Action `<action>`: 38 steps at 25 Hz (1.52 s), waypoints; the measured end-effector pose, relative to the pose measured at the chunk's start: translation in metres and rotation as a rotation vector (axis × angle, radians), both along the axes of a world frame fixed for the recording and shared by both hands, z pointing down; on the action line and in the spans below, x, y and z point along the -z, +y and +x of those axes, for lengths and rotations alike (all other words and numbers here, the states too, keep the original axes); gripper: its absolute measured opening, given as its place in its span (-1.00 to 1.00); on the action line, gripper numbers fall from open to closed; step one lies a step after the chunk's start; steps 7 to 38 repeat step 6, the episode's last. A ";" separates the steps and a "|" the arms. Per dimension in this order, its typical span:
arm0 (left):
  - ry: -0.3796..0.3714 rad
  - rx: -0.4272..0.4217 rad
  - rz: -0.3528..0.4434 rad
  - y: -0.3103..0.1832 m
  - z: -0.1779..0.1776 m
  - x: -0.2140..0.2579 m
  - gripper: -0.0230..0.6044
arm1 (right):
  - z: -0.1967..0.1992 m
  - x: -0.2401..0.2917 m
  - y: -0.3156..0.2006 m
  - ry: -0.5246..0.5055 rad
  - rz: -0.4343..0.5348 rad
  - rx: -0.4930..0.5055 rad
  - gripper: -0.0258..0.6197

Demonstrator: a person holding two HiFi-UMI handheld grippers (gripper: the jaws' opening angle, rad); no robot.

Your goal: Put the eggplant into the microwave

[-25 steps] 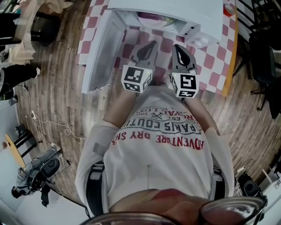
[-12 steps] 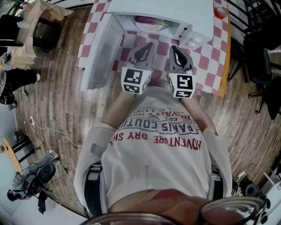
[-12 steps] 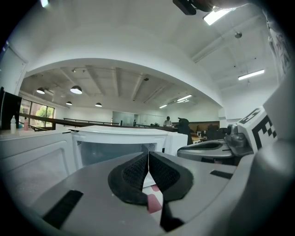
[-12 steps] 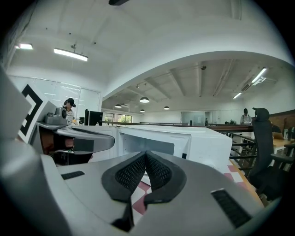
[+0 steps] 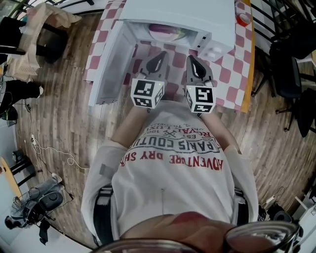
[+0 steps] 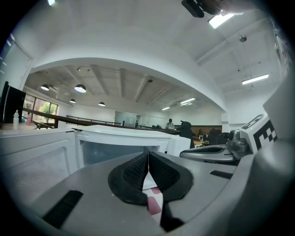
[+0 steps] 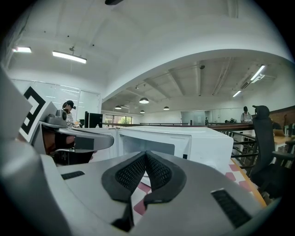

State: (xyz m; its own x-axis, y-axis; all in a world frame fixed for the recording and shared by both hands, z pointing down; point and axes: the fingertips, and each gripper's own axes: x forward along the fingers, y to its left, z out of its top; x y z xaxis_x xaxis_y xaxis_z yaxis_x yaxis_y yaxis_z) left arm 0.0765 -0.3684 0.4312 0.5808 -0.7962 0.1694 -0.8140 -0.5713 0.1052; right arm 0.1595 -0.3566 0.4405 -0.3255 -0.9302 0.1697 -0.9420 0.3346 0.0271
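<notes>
The white microwave [image 5: 177,15] stands on a pink-and-white checked table [image 5: 232,74], its door [image 5: 111,59] swung open to the left. In its cavity a purple shape, apparently the eggplant [image 5: 165,28], lies on a pale plate. My left gripper [image 5: 160,58] and right gripper [image 5: 192,62] hover side by side just in front of the opening, both shut with nothing between the pads. In the left gripper view the jaws [image 6: 148,159] meet before the microwave [image 6: 120,138]. The right gripper view shows its jaws [image 7: 145,159] closed before the microwave [image 7: 203,143]; the eggplant is not visible in either.
A small red-and-white item [image 5: 242,19] sits at the table's far right corner. Black chairs [image 5: 291,74] stand right of the table. Cables and bags [image 5: 34,197] lie on the wooden floor at the left. The open door blocks the table's left side.
Both grippers stay shut in the same spot before the microwave opening. Only the head view has shifted a little.
</notes>
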 end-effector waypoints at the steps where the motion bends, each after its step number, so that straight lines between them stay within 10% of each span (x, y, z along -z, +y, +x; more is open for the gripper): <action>1: 0.003 0.002 -0.002 -0.001 0.000 0.000 -0.84 | 0.000 0.000 0.000 0.002 0.000 0.001 -0.84; 38: 0.023 0.021 -0.012 -0.007 -0.004 0.001 -0.84 | -0.002 0.002 -0.004 0.011 0.004 0.013 -0.84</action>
